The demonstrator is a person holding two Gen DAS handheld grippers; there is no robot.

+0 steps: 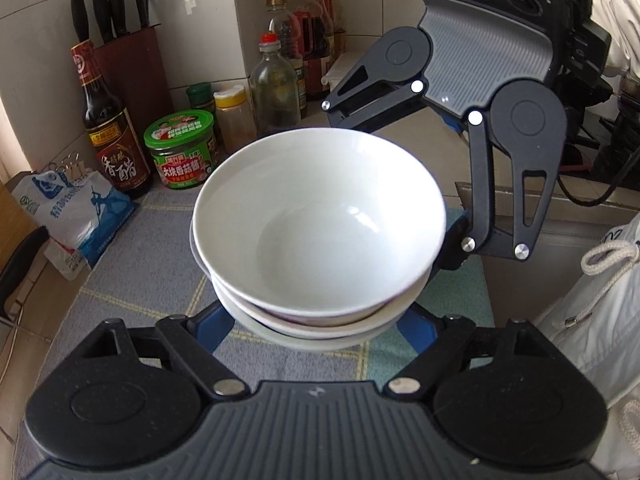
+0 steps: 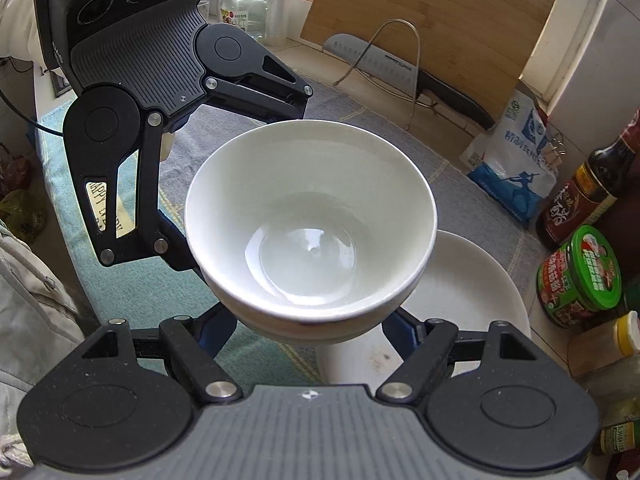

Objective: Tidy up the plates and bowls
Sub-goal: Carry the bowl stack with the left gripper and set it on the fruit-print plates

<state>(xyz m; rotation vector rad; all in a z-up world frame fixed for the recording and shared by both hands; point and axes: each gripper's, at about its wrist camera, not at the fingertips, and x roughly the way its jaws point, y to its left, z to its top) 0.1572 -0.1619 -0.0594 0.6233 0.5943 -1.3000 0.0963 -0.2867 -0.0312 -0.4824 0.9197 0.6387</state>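
A stack of nested white bowls (image 1: 320,224) fills the middle of both views (image 2: 310,220). My left gripper (image 1: 320,320) has its blue fingers closed against the sides of the stack's lower bowls. My right gripper (image 2: 308,320) grips the stack from the opposite side, fingers against its lower part. The fingertips of both are hidden under the bowls. Each gripper shows in the other's view, the right one (image 1: 460,120) behind the stack and the left one (image 2: 160,120) likewise. A white plate (image 2: 460,300) lies on the cloth beside the stack, partly under it.
A checked cloth (image 1: 152,264) covers the counter. Behind it stand a vinegar bottle (image 1: 108,128), a green-lidded jar (image 1: 182,148), spice jars, oil bottles (image 1: 276,88), a knife block (image 1: 120,40) and a salt bag (image 1: 76,208). A cutting board (image 2: 432,24) and knife (image 2: 400,68) lean at the wall.
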